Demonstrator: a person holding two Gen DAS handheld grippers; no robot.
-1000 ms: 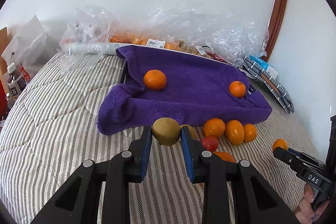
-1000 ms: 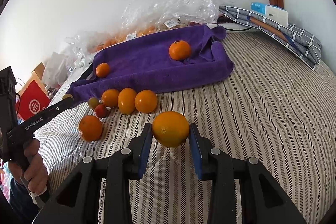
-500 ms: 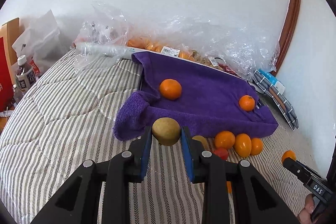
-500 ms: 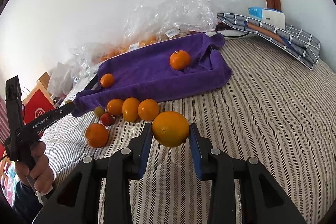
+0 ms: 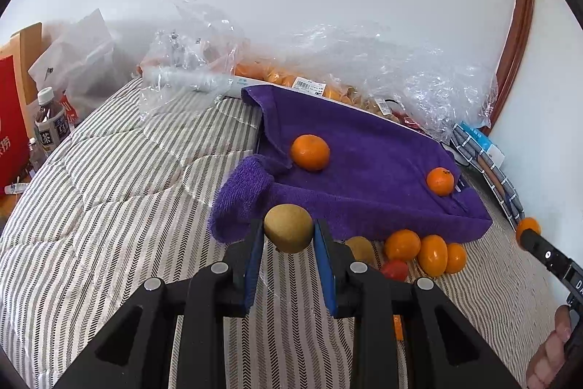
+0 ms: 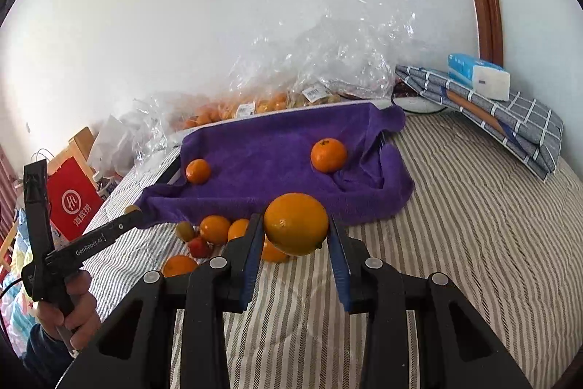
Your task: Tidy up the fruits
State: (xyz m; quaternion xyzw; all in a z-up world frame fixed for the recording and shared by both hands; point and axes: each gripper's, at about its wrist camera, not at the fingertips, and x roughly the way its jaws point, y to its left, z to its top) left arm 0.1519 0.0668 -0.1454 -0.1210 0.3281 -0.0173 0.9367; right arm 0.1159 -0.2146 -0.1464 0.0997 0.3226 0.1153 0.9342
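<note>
On the soft striped bed (image 5: 109,206), my left fingers (image 5: 288,245) clamp a kiwi (image 5: 288,233) and my right fingers (image 6: 296,245) an orange (image 6: 296,223); released on the sloping purple towel (image 5: 364,163), I judge either could roll off.

I count two oranges (image 5: 310,152) on the purple towel (image 5: 364,148), four loose oranges (image 6: 215,229) on the bed (image 6: 473,225), one tomato (image 6: 198,246), and two gripped fruits.

Loose fruit cluster (image 5: 419,248) crowds the purple towel's (image 5: 364,148) near edge; striped bedding (image 5: 109,206) left lies open; plastic bags (image 5: 400,68) block behind.
</note>
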